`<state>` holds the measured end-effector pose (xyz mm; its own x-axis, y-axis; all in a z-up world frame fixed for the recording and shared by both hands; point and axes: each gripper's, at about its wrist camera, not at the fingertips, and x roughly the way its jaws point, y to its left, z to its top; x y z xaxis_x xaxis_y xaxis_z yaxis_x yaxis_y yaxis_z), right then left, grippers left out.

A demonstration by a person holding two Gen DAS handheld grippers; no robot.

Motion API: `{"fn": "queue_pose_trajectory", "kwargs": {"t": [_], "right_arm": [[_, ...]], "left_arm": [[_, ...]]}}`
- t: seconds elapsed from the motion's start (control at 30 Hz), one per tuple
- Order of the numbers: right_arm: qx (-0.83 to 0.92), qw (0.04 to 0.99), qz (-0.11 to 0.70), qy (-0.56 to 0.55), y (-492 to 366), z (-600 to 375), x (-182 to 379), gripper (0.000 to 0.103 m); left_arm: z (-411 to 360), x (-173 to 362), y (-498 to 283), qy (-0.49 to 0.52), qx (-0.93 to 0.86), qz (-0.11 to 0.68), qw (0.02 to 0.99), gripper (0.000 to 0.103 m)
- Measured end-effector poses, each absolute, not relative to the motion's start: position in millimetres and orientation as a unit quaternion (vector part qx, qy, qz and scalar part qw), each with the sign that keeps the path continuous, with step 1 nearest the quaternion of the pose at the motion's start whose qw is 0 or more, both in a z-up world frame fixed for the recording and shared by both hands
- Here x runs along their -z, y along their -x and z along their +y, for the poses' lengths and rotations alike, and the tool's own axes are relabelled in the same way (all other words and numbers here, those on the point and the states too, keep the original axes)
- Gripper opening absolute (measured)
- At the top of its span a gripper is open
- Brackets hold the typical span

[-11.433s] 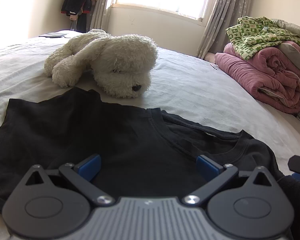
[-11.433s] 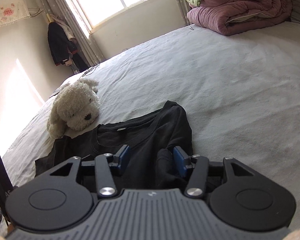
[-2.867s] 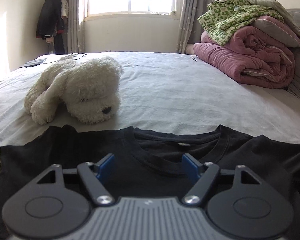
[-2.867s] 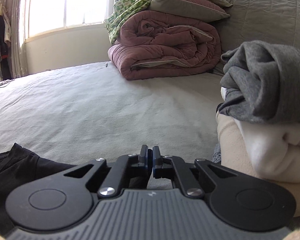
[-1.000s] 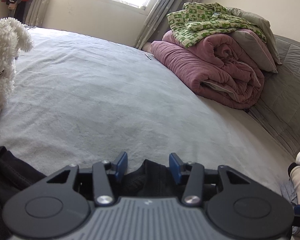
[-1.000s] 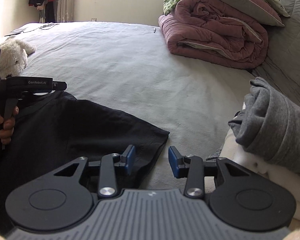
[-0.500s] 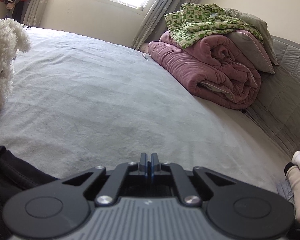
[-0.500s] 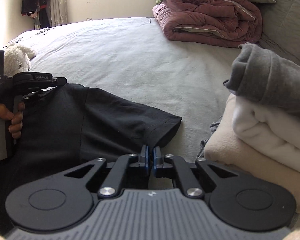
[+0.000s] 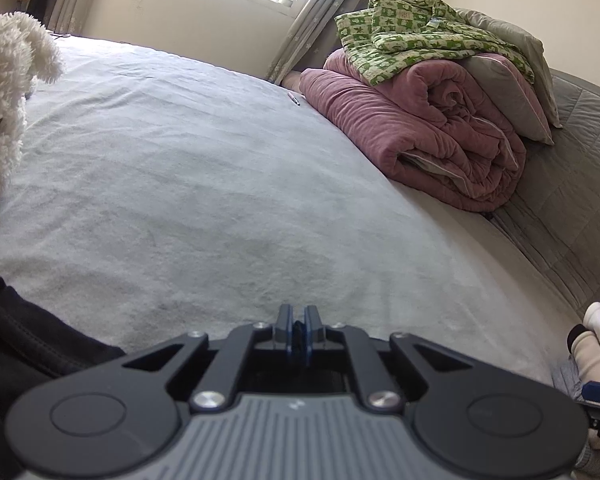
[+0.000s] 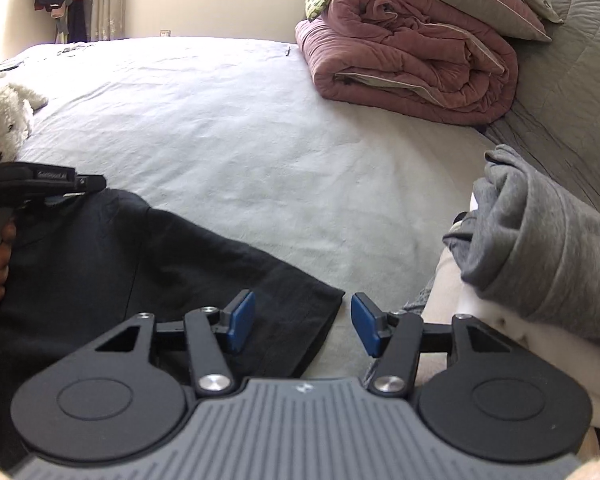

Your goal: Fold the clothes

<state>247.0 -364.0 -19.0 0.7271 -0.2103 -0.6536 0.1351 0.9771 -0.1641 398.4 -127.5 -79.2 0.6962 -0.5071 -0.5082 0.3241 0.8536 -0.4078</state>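
One black shirt flat on bed, sleeve hem under right gripper. Left gripper pinched on dark fabric, probably shirt shoulder; closed on it a second ago. Right gripper jaws apart, just reopened, left pad over sleeve, no visible contact. Folded stack at right; stuffed toy far left.

plush dog; pink quilt; pen
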Motion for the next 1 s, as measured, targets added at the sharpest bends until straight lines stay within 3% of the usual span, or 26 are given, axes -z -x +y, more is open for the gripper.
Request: {"fn": "queue_pose_trajectory", "kwargs": {"t": [0.17, 0.23, 0.27, 0.33, 0.5, 0.63, 0.77, 0.83, 0.9, 0.93, 1.0], "right_arm": [[0.091, 0.921, 0.363, 0.110, -281.9, -355.7, 45.8, 0.057], [0.071, 0.921, 0.361, 0.126, -281.7, -353.7, 61.9, 0.041], [0.061, 0.924, 0.354, 0.130, -278.8, -350.0, 63.9, 0.013], [0.060, 0.926, 0.340, 0.154, -272.9, -338.1, 64.7, 0.000], [0.144, 0.919, 0.278, 0.241, -263.6, -318.8, 64.5, 0.000], [0.149, 0.899, 0.323, 0.256, -282.7, -322.1, 91.3, 0.001], [0.154, 0.889, 0.319, 0.292, -282.7, -313.5, 91.9, 0.003], [0.148, 0.899, 0.315, 0.266, -280.0, -318.3, 80.5, 0.009], [0.139, 0.913, 0.302, 0.236, -274.8, -319.3, 65.2, 0.036], [0.134, 0.920, 0.295, 0.221, -272.3, -319.9, 57.6, 0.040], [0.112, 0.933, 0.287, 0.184, -270.8, -320.0, 44.9, 0.041]], "left_arm": [[-128.4, 79.1, -397.8, 0.141, 0.228, 0.316, 0.910, 0.004], [-130.3, 77.5, -396.1, 0.135, 0.226, 0.312, 0.913, 0.003], [-131.2, 75.6, -394.0, 0.131, 0.223, 0.306, 0.916, 0.002], [-132.1, 67.8, -385.9, 0.127, 0.222, 0.275, 0.927, 0.002], [-136.6, 53.6, -368.5, 0.099, 0.210, 0.184, 0.955, 0.002], [-135.1, 73.4, -400.1, 0.122, 0.198, 0.280, 0.931, 0.003], [-121.0, 83.1, -410.2, 0.179, 0.205, 0.309, 0.911, 0.004], [-123.0, 80.6, -406.7, 0.172, 0.201, 0.304, 0.915, 0.006], [-122.5, 76.3, -402.1, 0.168, 0.194, 0.297, 0.919, 0.015], [-120.7, 73.0, -399.1, 0.169, 0.189, 0.292, 0.922, 0.023], [-116.3, 60.5, -391.7, 0.175, 0.182, 0.261, 0.932, 0.026]]}}
